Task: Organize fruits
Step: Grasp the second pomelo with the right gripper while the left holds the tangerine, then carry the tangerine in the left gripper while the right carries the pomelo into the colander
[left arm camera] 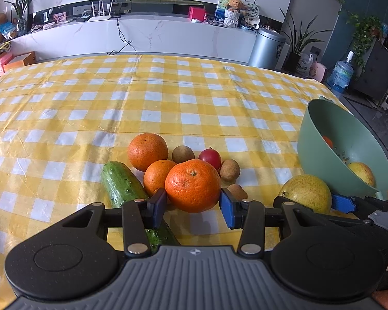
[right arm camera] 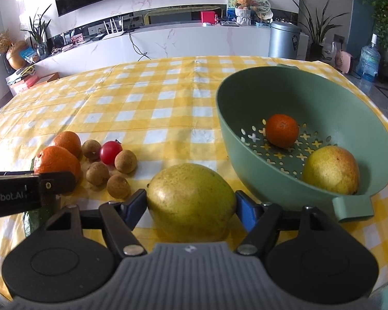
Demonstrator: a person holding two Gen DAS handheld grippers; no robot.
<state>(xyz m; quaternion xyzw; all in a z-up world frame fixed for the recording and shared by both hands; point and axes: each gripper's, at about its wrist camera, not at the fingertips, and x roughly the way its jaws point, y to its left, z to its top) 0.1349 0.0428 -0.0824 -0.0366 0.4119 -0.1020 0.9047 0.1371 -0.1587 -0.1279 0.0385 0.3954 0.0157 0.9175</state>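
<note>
Inside green colander — one tangerine, one pear.

- Left gripper: angled downward toward the table; jaws part-open, blue pads standing on either side of a fruit, a narrow gap showing at the right pad.
- Right gripper: angled downward; jaws set wide, both pads against the flanks of a large fruit.
- The two grippers sit side by side, close together.

Both wrist cams low, close, angled tablewards; shared: pear, colander.
</note>
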